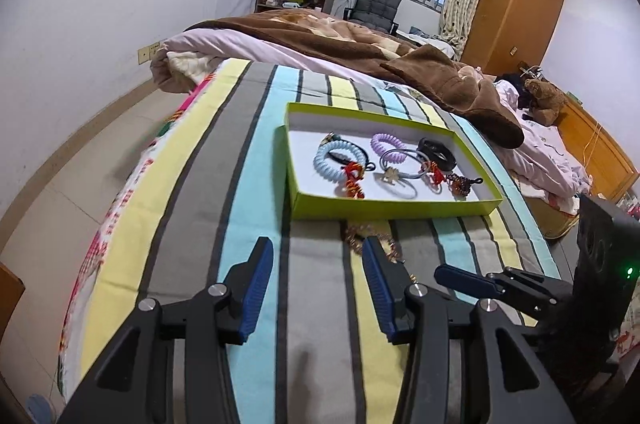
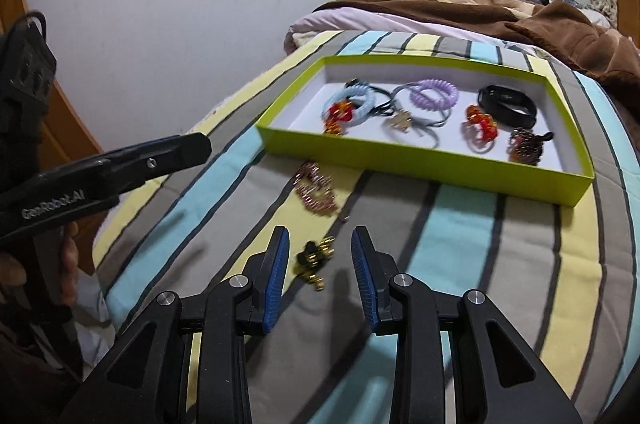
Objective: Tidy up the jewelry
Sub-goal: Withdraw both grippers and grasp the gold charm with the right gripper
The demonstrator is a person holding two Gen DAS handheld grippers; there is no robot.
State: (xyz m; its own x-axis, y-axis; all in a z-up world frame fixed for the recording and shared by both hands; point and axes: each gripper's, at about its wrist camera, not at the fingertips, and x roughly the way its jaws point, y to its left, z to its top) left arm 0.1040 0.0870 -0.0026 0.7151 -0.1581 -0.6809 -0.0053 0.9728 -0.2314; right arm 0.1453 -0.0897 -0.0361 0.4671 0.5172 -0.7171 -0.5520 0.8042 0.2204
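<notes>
Both tongs are spread and empty: right tongs straddle a black-gold hair clip on the striped bed; left tongs near the green tray of hair ties

White lettering "GenRobot.AI" printed along the side of the black plastic two-finger left gripper, seen at the left edge of the right wrist view, its one visible finger stretched out above the striped bedspread. No other legible wording, numbers or signs anywhere in either view: none on the lime-green cardboard tray, none on the pale wall, none on the small bottles crowding the far shelf, too small and blurred to read.
</notes>
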